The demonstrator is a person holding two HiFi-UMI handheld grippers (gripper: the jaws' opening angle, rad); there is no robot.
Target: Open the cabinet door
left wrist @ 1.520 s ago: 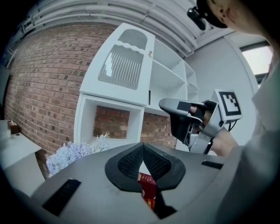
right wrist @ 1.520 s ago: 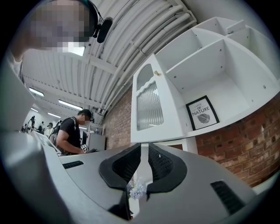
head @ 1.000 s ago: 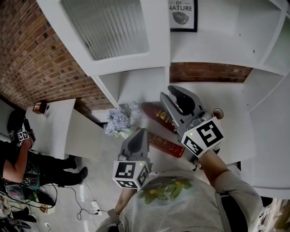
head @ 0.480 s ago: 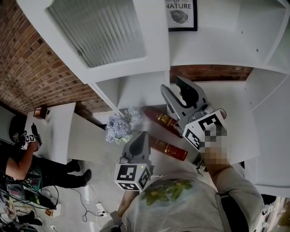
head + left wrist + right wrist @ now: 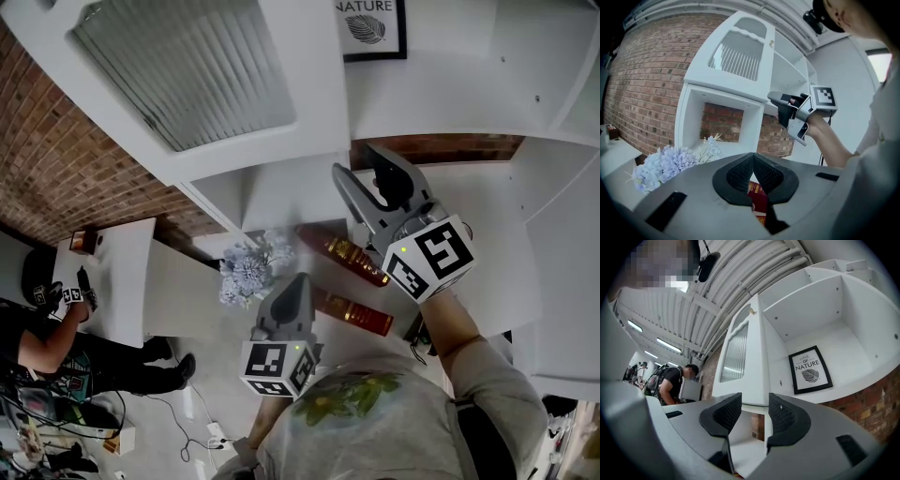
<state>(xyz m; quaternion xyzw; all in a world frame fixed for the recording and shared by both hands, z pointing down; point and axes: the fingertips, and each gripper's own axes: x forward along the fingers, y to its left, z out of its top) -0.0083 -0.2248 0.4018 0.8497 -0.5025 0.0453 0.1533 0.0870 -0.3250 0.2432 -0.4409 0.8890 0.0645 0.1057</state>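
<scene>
The white cabinet door (image 5: 216,66) with its ribbed glass panel stands swung out to the left of the open compartment; it also shows in the right gripper view (image 5: 740,357) and the left gripper view (image 5: 736,61). My right gripper (image 5: 358,167) sits just below the door's lower corner. Its jaws have just been opening and now stand wide apart (image 5: 754,401). The door's bottom edge shows in the gap beyond them, and the pads do not press on it. My left gripper (image 5: 294,283) hangs lower and nearer to me, its pads meeting with nothing between them (image 5: 753,160).
Two dark red books (image 5: 342,255) lie on the lower shelf beside pale blue flowers (image 5: 246,267). A framed leaf print (image 5: 370,28) stands in the open compartment. Brick wall runs behind the cabinet. A person (image 5: 47,337) stands by a white table at far left.
The door has swung further out to the left. My right gripper's jaws have widened and it has shifted a little up and right. My left gripper barely moved.
</scene>
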